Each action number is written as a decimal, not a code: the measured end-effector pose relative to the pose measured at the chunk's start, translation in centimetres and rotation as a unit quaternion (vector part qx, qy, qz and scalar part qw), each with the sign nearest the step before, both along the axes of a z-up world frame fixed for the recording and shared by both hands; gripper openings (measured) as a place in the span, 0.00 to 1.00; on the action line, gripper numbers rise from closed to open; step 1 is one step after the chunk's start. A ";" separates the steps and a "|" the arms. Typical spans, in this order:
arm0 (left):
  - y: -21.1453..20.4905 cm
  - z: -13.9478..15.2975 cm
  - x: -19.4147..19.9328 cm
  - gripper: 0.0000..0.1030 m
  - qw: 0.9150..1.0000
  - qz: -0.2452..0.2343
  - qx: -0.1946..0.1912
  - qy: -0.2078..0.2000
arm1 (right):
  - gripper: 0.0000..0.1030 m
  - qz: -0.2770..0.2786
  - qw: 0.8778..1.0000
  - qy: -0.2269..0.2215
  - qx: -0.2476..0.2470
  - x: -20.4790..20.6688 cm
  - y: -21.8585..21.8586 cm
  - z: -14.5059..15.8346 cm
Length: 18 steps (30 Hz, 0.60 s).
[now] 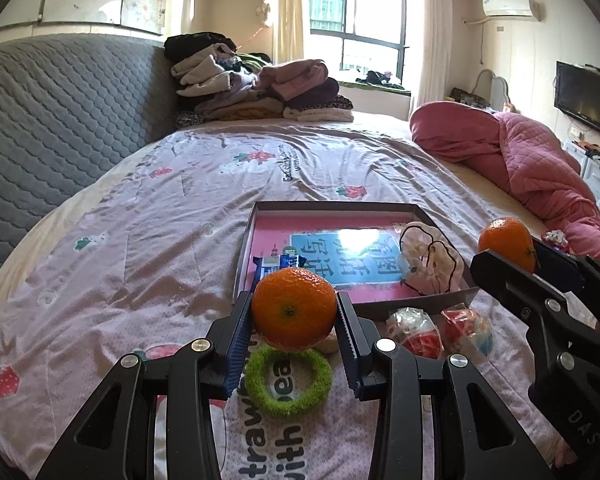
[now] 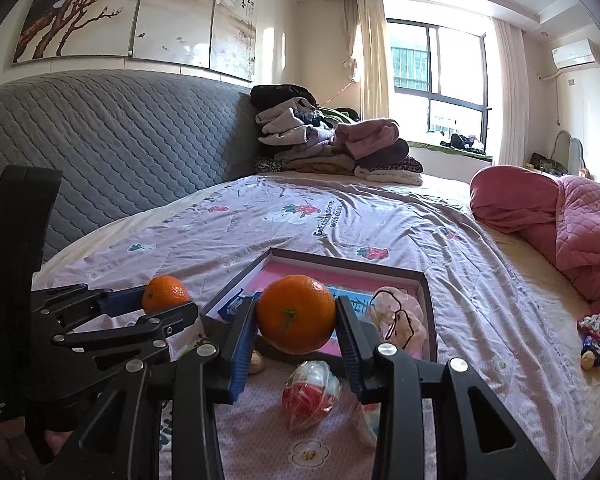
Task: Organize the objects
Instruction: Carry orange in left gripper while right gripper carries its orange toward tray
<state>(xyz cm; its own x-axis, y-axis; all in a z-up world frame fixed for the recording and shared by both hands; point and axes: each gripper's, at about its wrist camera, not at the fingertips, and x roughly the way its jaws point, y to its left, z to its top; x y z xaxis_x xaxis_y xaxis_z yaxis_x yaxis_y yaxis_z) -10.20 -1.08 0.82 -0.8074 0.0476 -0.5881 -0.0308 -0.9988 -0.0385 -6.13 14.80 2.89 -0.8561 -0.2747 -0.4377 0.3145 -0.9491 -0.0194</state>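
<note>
Tray [image 1: 256,220] on bed [image 1: 140,240], its near edge hidden behind my tongs in both views. Snack packet [image 1: 278,261] in tray half hidden behind fruit. Pink pouch [image 1: 430,264] in tray's right near corner.

Left view alone shows green fuzzy ring [image 1: 288,384] on bed just before tray, plus two wrapped sweets [image 1: 440,330]. Right view shows only one sweet.

My left tongs [image 1: 294,314] clamp left orange [image 1: 294,308] above tray's near left corner. My right tongs [image 2: 296,314] clamp right orange [image 2: 296,312] over tray's near edge.
</note>
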 end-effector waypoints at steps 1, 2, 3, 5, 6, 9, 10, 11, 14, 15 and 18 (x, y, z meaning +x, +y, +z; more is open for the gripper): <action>0.0 0.0 -0.2 0.40 1.000 0.000 0.000 -0.001 | 0.38 0.000 1.000 0.000 0.000 -0.2 0.0 0.0; -0.1 -0.1 -0.4 0.40 1.000 -0.001 0.000 -0.001 | 0.38 -0.001 1.000 0.001 0.000 -0.5 0.0 0.1; -0.1 -0.1 -0.6 0.40 1.000 -0.001 0.000 0.000 | 0.38 -0.002 1.000 0.002 0.000 -0.8 0.0 0.2; -0.2 0.0 -0.9 0.40 1.000 -0.001 -0.001 0.001 | 0.38 -0.003 1.000 0.004 0.002 -1.4 -0.1 0.3; -0.2 0.1 -1.2 0.40 1.000 -0.001 -0.001 0.002 | 0.38 -0.005 1.000 0.004 0.003 -1.8 -0.1 0.3; -0.3 0.3 -2.0 0.40 1.000 -0.001 -0.005 0.004 | 0.38 -0.007 1.000 0.006 0.002 -2.6 0.0 0.5; -0.3 0.3 -2.3 0.40 1.000 -0.002 -0.007 0.005 | 0.38 -0.007 1.000 0.007 0.002 -2.8 0.0 0.6; -0.3 0.4 -2.6 0.40 1.000 -0.002 -0.008 0.004 | 0.38 -0.008 1.000 0.008 0.002 -3.1 0.0 0.7; -0.3 0.5 -3.7 0.40 1.000 -0.002 -0.013 0.003 | 0.38 -0.009 1.000 0.009 0.003 -3.9 -0.2 0.9; -0.2 0.5 -4.1 0.40 1.000 -0.003 -0.015 0.001 | 0.38 -0.010 1.000 0.009 0.003 -4.2 -0.2 0.9; -0.2 0.6 -4.9 0.40 1.000 -0.006 -0.018 0.002 | 0.38 -0.009 1.000 0.010 0.005 -5.0 -0.4 1.0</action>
<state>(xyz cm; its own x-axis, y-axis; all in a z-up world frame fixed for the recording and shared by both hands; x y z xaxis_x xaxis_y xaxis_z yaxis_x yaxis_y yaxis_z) -15.07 -1.31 1.45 -0.8098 0.0350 -0.5857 -0.0419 -0.9991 -0.0017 -11.12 14.45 3.91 -0.8697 -0.2545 -0.4229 0.2959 -0.9546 -0.0343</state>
